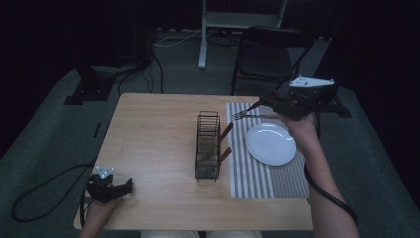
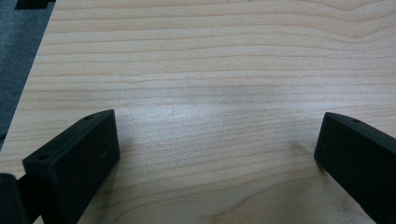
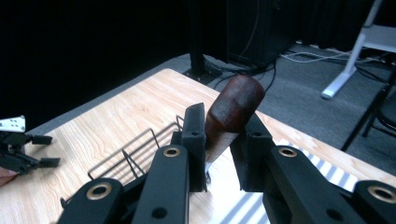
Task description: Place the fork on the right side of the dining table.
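My right gripper (image 1: 260,104) hovers over the far end of the striped placemat (image 1: 257,183), shut on the brown wooden handle (image 3: 233,109) of a utensil whose metal end is hidden between the jaws. Just below the gripper in the high view, a fork (image 1: 240,116) points its tines left; I cannot tell whether it is the held piece. A white plate (image 1: 270,144) sits on the placemat. A black wire rack (image 1: 207,144) at mid-table holds two more wooden-handled utensils (image 1: 225,133). My left gripper (image 1: 126,187) rests open on bare wood (image 2: 219,140) at the front-left corner.
The wooden table (image 1: 153,139) is bare to the left of the rack. A dark folding chair (image 1: 267,54) and a white stand leg (image 1: 202,44) are beyond the far edge. Cables trail across the grey floor (image 1: 44,198).
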{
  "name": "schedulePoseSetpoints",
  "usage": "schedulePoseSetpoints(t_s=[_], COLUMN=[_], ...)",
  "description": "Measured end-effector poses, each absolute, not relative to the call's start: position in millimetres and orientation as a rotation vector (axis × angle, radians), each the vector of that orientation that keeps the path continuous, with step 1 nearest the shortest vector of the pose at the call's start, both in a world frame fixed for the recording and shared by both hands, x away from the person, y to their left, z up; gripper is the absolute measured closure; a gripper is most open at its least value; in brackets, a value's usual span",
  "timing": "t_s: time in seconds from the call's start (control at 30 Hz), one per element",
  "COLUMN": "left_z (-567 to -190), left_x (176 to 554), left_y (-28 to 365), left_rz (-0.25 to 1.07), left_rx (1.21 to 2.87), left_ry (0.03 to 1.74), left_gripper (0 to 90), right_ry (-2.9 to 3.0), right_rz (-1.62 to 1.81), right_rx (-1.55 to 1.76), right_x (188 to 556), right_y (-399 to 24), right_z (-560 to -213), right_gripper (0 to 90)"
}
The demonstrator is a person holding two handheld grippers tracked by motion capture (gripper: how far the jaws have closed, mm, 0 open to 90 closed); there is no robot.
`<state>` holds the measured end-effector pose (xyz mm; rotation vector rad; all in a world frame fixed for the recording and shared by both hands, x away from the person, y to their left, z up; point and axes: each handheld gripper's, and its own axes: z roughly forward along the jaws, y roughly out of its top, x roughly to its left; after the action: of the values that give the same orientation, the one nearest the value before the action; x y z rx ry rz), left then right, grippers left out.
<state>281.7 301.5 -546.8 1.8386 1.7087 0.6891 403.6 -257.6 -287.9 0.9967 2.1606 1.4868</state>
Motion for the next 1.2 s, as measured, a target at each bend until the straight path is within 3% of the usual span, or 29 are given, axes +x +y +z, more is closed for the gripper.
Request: schedulePoseSetpoints(t_s=[1.2], left_z=[-547], left_x=[282], left_y=[302], left_rz=[0.688], left_rx=[1.84], left_ry=[1.709], left_gripper=[0.4], right_ry=[2.199], right_rz=[1.416], right_rx=[1.238], right_x=[324], right_y=[-303], right_z=[-428], right_gripper=[76.5])
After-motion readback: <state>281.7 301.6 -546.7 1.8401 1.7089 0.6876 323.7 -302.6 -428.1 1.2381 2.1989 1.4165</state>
